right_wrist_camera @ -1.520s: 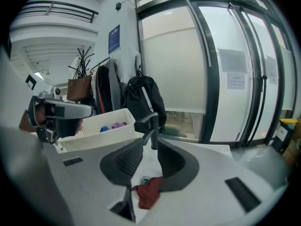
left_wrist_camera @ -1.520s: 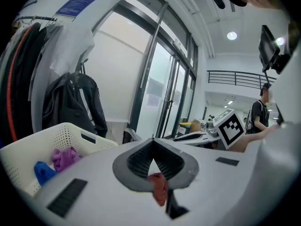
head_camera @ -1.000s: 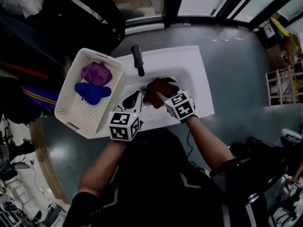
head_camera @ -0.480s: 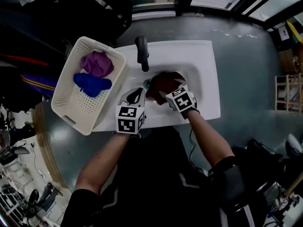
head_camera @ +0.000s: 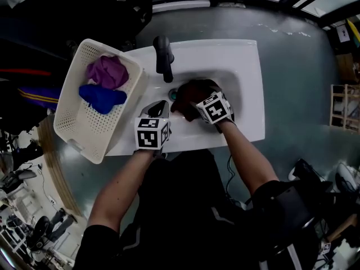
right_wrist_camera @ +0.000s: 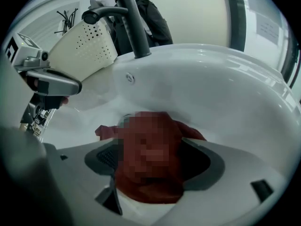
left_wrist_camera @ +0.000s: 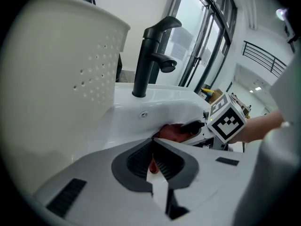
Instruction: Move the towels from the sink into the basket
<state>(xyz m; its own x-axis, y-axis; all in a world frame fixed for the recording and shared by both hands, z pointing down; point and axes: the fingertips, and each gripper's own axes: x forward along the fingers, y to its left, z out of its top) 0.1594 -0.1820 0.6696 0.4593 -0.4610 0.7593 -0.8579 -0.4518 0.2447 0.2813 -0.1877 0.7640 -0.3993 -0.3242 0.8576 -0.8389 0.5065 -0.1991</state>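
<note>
The step in hand looked to be picking up the last towel. The red towel [right_wrist_camera: 146,187] lay bunched in the bottom of the sink [head_camera: 236,66] bowl, just in front of the black faucet [head_camera: 163,58]. The right gripper [right_wrist_camera: 153,159] pointed down at it. Its jaws had just been opening and stood wide apart, with the towel heaped between them but not yet pinched.

To do this well, the jaws probably needed to sink far enough that their pads met a thick fold, not a loose edge, and then close fully. A lift straight up would clear the bowl wall. The carry would then go over the sink's left edge to the white basket [head_camera: 84,122]. A trailing corner could drag on the faucet, so a high, central grip seemed safer.

The left gripper [left_wrist_camera: 153,161] hung at the bowl's near-left edge, its jaws nearly together and holding nothing. It could perhaps pin or gather cloth if needed.

Only the head view showed the basket's contents, a purple towel [head_camera: 107,71] and a blue towel [head_camera: 101,96] already inside. In that view the right gripper [head_camera: 188,101] covered part of the red towel [head_camera: 194,90]. The right gripper view alone showed how the cloth filled the gap between the jaws. The left gripper view added the basket wall close at its left and the faucet [left_wrist_camera: 148,60] from the side.
</note>
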